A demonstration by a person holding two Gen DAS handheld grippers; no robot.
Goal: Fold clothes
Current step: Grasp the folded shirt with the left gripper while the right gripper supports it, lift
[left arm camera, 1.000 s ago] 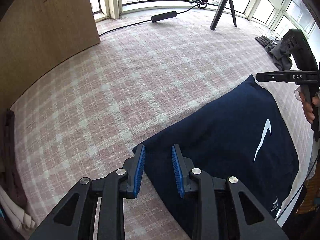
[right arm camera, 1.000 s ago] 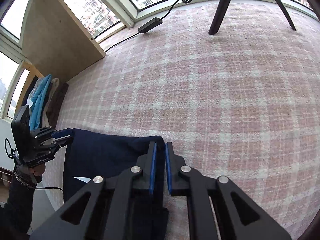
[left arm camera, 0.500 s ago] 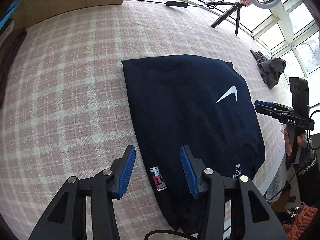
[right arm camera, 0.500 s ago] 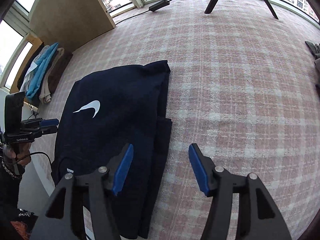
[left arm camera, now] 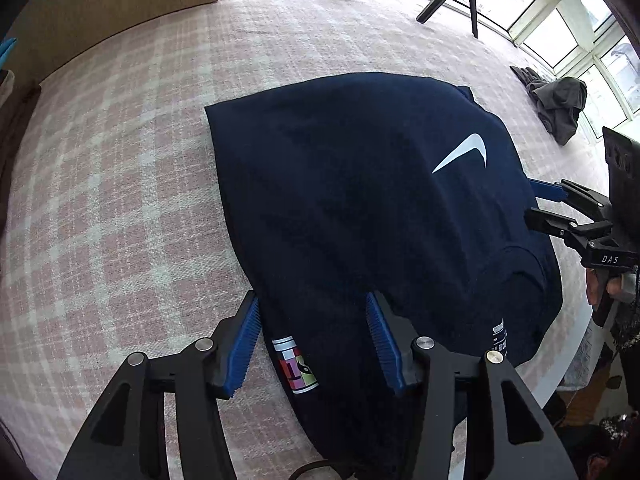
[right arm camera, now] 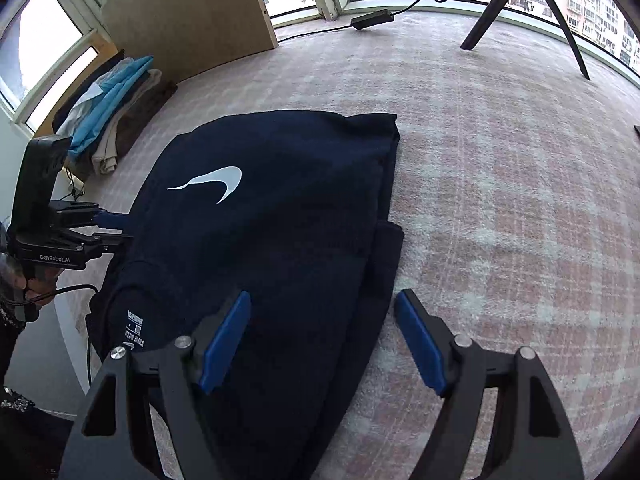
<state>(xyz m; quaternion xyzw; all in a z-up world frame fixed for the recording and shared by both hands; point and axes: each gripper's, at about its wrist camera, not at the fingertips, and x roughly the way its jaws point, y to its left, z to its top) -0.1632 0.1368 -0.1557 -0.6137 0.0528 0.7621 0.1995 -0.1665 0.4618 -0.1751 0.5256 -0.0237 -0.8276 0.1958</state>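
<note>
Navy sweatshirt [left arm camera: 360,208] lying folded on the plaid cloth [left arm camera: 120,220]; left gripper [left arm camera: 312,344] and right gripper [right arm camera: 320,340] both opening, empty, poised over its near corners; next, probably regripping there for another fold.

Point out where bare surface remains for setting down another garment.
Free: the checked cloth between the navy shirt, tripod and power brick; also left of the shirt toward the wooden board. Crowded: the stacked clothes and grey garment.
</note>
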